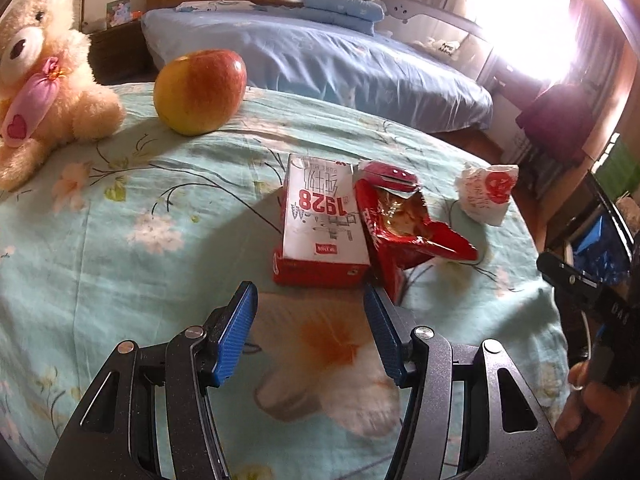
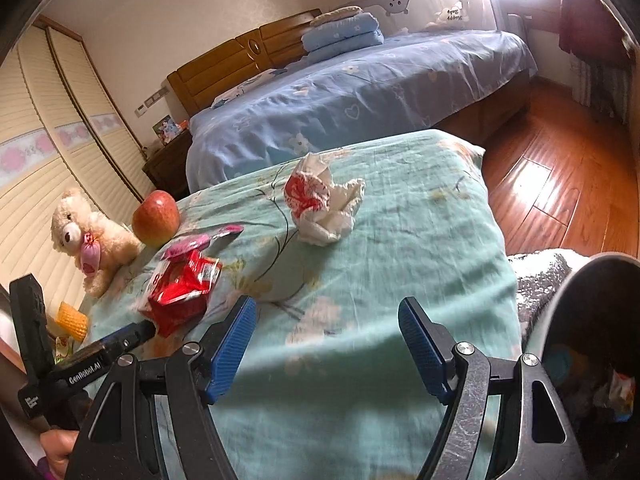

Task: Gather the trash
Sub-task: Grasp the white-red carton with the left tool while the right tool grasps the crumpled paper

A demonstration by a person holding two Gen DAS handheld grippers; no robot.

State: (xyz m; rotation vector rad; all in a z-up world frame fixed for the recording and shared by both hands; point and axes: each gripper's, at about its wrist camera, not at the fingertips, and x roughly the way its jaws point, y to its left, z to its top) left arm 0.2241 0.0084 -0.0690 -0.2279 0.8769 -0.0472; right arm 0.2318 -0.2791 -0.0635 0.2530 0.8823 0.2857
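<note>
A white and red carton (image 1: pixel 322 224) lies flat on the teal floral sheet, next to a torn red snack wrapper (image 1: pixel 404 224). A crumpled white and red paper (image 1: pixel 490 192) lies further right. My left gripper (image 1: pixel 310 312) is open and empty, just short of the carton. In the right wrist view the crumpled paper (image 2: pixel 322 204) lies ahead and the red wrapper (image 2: pixel 182 288) lies at the left. My right gripper (image 2: pixel 326 334) is open and empty above the sheet.
An apple (image 1: pixel 200 90) and a plush bear (image 1: pixel 44 76) sit at the far left of the sheet. A dark bin (image 2: pixel 588 344) stands at the right. A blue bed (image 2: pixel 360 92) and wooden floor (image 2: pixel 560 176) lie beyond.
</note>
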